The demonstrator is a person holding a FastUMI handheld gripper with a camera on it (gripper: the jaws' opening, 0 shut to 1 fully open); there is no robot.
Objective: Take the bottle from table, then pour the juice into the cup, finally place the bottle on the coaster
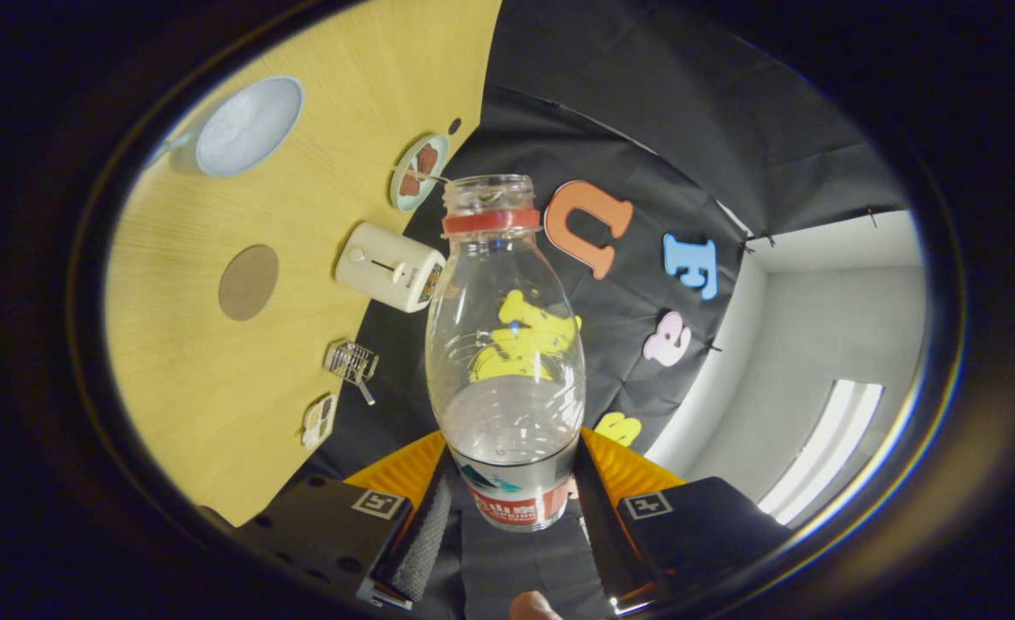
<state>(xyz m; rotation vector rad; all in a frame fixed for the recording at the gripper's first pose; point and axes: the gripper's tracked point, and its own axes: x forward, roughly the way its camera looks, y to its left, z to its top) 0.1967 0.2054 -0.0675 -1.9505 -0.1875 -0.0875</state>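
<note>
My gripper (511,486) is shut on a clear plastic bottle (507,344), both fingers pressing on its labelled lower part. The bottle has no cap, a red ring circles its neck, and its open mouth points away from me toward the black wall. It looks almost empty, with a little clear liquid near the label. The view is rolled, so the yellow table (180,379) rises on the left of the bottle. A pale blue cup (249,127) stands far off on it, and a round brown coaster (249,282) lies between the cup and me.
A cream toaster (391,267) sits by the table's edge near the bottle's shoulder. Beyond it lies a small plate with toast (419,172). A little wire rack (352,362) and a small flat tray (319,420) sit closer to my fingers.
</note>
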